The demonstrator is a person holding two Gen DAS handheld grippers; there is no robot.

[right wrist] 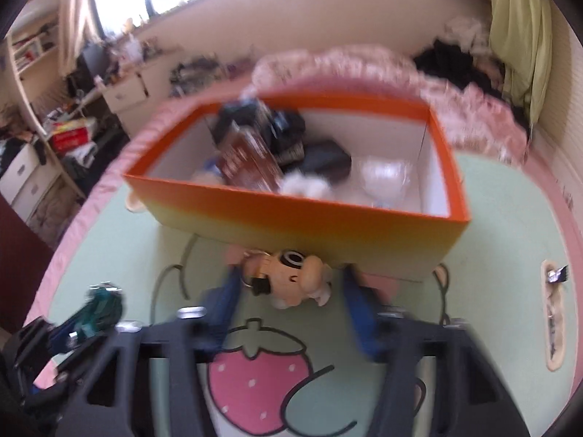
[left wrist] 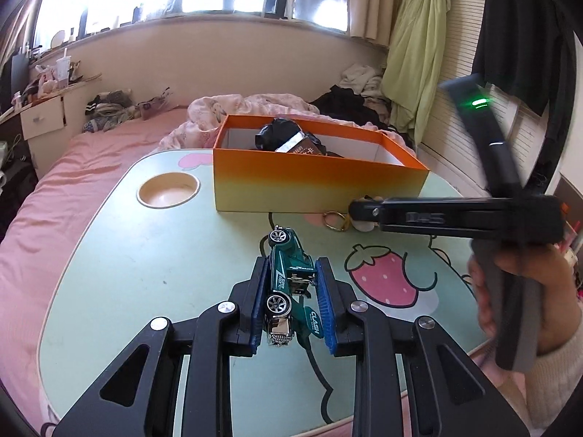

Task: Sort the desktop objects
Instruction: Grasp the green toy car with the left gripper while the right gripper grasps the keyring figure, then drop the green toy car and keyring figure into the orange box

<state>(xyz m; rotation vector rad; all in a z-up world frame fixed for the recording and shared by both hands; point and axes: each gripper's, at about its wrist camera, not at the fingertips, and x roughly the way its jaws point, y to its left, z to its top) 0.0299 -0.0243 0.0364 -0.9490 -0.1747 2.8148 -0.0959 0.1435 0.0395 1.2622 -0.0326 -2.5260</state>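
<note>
Left wrist view: the left gripper point(left wrist: 291, 291) is clamped on a green toy car point(left wrist: 289, 284), which lies on its side between the blue pads with its nose pointing toward the orange box point(left wrist: 317, 182) at the far side of the green lap table point(left wrist: 145, 273). The box is open-topped and already holds several items. Right wrist view (blurred): the right gripper point(right wrist: 289, 302) straddles a small figure keychain point(right wrist: 288, 280) that lies on the table just in front of the box's near wall; its jaws stand partly open, and the pads do not visibly press on the figure.

Risks, as judged from this arrangement:
- The car is pinched across narrow, uneven sides; it may pivot or slip out during the carry to the box.
- The keychain sits close against the box wall, so the closing right gripper may nudge the box or push the figure underneath its edge instead of seizing it.
- The metal ring point(left wrist: 333, 220) may snag on a fingertip.
- The two grippers work near each other in front of the box and may collide.
</note>
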